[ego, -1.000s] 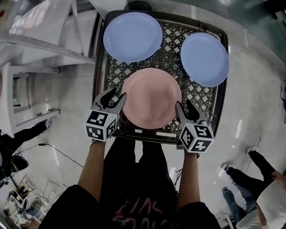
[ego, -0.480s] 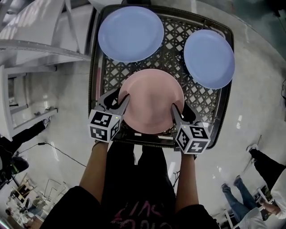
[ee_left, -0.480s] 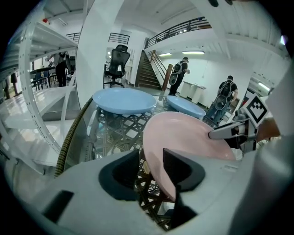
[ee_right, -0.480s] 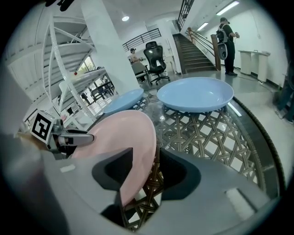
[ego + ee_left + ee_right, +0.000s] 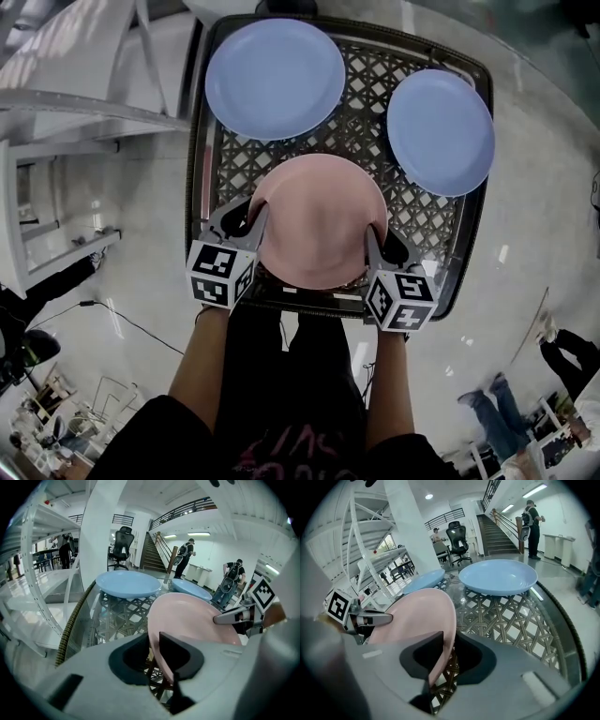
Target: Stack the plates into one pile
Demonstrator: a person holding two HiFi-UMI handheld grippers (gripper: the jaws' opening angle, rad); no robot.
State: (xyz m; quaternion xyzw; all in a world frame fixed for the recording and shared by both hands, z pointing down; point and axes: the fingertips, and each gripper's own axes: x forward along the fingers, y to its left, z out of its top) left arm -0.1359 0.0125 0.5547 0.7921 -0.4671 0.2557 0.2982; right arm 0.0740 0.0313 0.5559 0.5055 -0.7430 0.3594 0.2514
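A pink plate [image 5: 319, 220] lies near the front of a woven lattice table [image 5: 361, 112]. My left gripper [image 5: 247, 216] holds its left rim and my right gripper [image 5: 379, 244] its right rim. Both pairs of jaws have just been closing, and the rim sits pinched between each pair. The left gripper view shows the left gripper [image 5: 153, 639] clamped on the pink plate [image 5: 192, 620]. In the right gripper view the right gripper [image 5: 449, 641] grips the pink plate [image 5: 417, 616] in the same way. One blue plate [image 5: 275, 78] rests at the back left and another blue plate [image 5: 441, 131] at the back right.
The table's dark raised rim [image 5: 199, 159] runs around the lattice. White shelving [image 5: 66, 112] stands to the left. People's legs [image 5: 492, 408] show on the glossy floor at the lower right, and an office chair [image 5: 121, 541] stands behind the table.
Both grippers have sunk a little onto the pink plate's sides, and their jaws have gone from wide apart to closed on its rim. The blue plates have not moved.
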